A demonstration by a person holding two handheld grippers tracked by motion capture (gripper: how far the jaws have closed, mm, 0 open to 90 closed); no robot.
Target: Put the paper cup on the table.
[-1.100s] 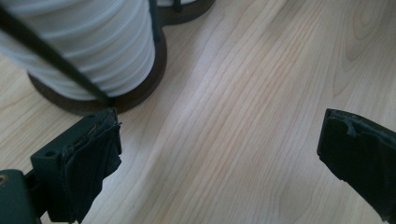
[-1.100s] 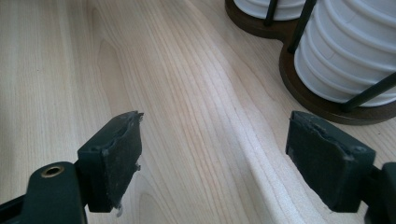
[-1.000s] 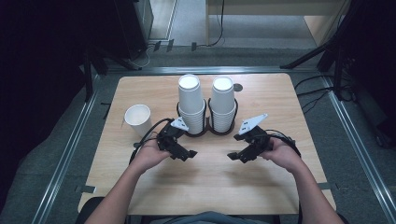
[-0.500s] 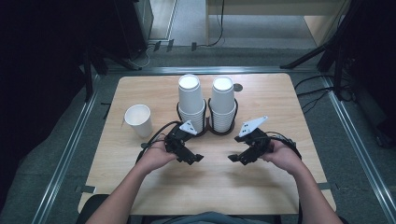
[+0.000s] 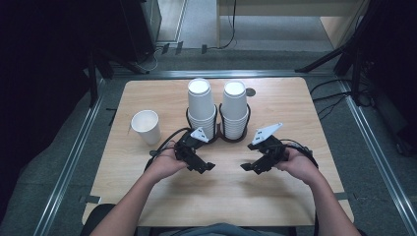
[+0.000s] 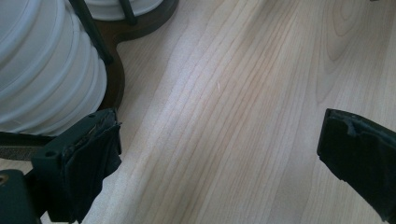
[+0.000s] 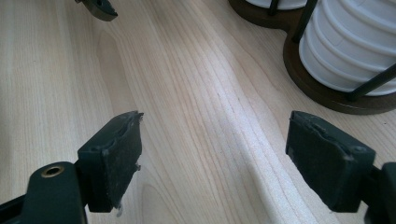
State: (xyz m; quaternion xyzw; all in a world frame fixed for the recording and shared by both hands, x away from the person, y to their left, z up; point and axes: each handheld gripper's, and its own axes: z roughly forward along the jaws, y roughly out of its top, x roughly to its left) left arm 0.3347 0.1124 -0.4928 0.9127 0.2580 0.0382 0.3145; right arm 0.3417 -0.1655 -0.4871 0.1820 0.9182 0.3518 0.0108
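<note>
Two stacks of white paper cups [image 5: 217, 110] stand in a dark wire holder [image 5: 218, 136] at the centre of the wooden counter [image 5: 295, 105]. Just in front, the left hand-held gripper [image 5: 208, 167] and the right hand-held gripper [image 5: 245, 167] hover with jaws spread, gripping nothing. A lone cup [image 5: 146, 126] sits apart, left.

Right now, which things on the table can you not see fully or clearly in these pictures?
- Inside of the single cup: high view, its own wall hides the bottom.
- Number of cups in the left stack and right stack: high view, rims too small to count.
- Cup holder: high view, stacks hide its base; gripper views cut it off at the edge.
- Dark spot behind the stacks: too small to identify.
</note>
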